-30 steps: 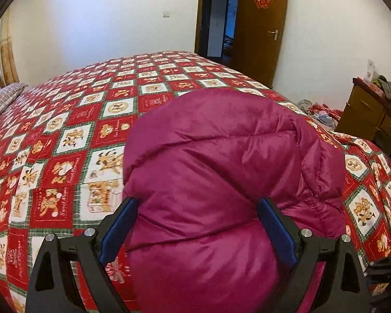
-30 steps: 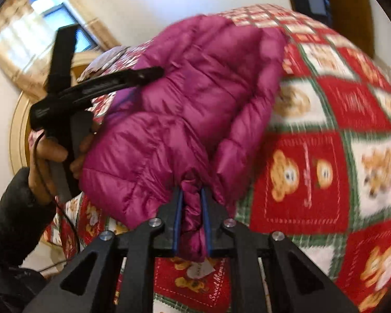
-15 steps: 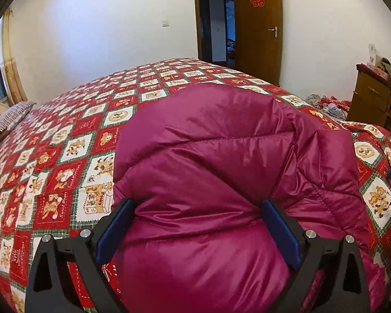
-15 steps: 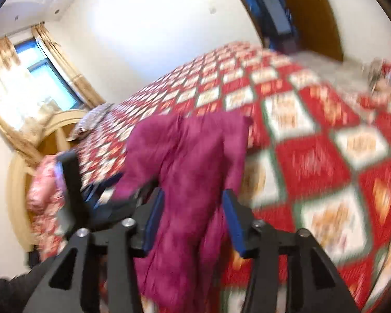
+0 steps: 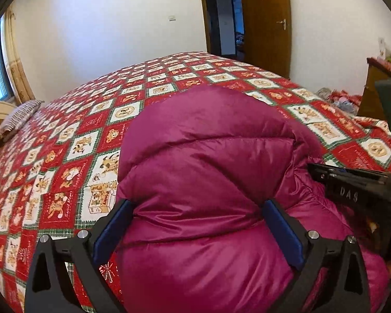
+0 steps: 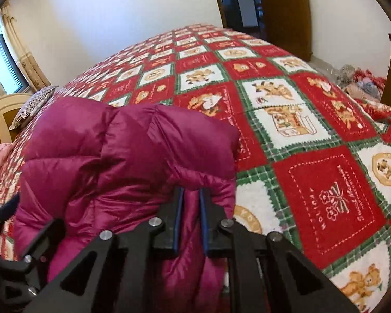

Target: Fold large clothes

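Observation:
A puffy magenta down jacket (image 5: 211, 172) lies bunched at the near edge of a bed with a red, white and green teddy-bear quilt (image 5: 96, 130). My left gripper (image 5: 198, 206) is open, its blue-padded fingers spread wide on either side of a thick fold of the jacket. My right gripper (image 6: 190, 195) is shut on a pinch of the jacket (image 6: 122, 156) at its right edge. The right gripper's black body shows at the right of the left wrist view (image 5: 352, 182).
The quilt (image 6: 299, 120) covers the whole bed. A striped pillow (image 5: 18, 120) and headboard lie far left. A wooden door (image 5: 266, 20) and open doorway stand behind. A wooden dresser (image 5: 378, 88) and a pile of clothes on the floor (image 6: 362, 80) sit at the right.
My right gripper let go of the jacket, swung round, and has shut on the jacket's right edge. My left gripper stayed open around the fold while its view shifted slightly.

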